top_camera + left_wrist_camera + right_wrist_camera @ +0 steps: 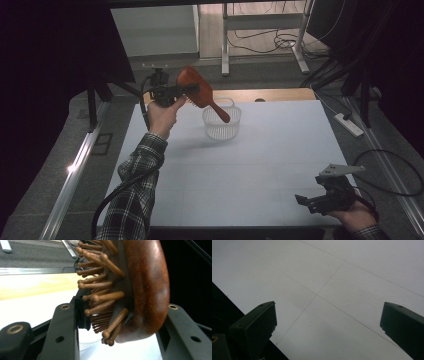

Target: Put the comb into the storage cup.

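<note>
A brown wooden hairbrush [200,91] hangs in the air at the back left of the white table, its handle slanting down over a clear mesh basket [221,125]. My left gripper [187,91] is shut on the brush head. In the left gripper view the wooden bristles and the rounded back of the hairbrush [140,290] sit between the two black jaws. My right gripper [306,201] rests low at the front right corner, open, with nothing between its jaws; the right gripper view shows bare table [332,290] between them.
The white table [260,165] has a wooden strip [270,95] along its back edge. A power strip [349,124] and cables lie on the floor to the right. Desk legs [225,45] stand behind the table, dark curtains at both sides.
</note>
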`<action>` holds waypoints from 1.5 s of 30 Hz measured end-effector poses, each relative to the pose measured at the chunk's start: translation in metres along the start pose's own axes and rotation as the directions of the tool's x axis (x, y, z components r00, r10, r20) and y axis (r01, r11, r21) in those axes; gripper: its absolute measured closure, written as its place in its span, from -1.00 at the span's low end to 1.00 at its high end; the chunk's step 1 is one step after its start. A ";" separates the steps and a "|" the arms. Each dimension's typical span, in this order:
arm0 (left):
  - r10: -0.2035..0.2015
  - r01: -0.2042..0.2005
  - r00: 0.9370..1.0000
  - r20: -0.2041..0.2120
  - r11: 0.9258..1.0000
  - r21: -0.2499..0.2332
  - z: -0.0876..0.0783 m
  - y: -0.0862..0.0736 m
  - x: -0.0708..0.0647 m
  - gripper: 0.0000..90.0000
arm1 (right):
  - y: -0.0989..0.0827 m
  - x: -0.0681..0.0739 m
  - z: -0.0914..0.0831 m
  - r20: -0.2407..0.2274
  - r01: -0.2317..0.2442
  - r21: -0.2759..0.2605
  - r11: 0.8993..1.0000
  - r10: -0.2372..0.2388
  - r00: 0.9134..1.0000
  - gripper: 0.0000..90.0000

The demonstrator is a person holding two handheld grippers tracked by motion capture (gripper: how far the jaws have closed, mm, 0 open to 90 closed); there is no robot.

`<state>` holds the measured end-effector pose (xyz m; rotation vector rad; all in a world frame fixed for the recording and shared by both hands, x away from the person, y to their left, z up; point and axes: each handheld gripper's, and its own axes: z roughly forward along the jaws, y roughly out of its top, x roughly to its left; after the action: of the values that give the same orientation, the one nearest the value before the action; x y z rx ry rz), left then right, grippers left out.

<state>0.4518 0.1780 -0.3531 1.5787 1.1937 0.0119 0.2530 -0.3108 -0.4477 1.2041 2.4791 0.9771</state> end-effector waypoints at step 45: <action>-0.022 0.022 0.999 -0.030 1.000 -0.004 0.045 -0.030 0.011 0.18 | 0.000 -0.001 -0.001 -0.003 -0.013 -0.012 1.000 0.013 1.000 -1.00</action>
<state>0.4628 0.1492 -0.3991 1.5673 1.2340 0.0233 0.2531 -0.3127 -0.4472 1.2173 2.4672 0.9958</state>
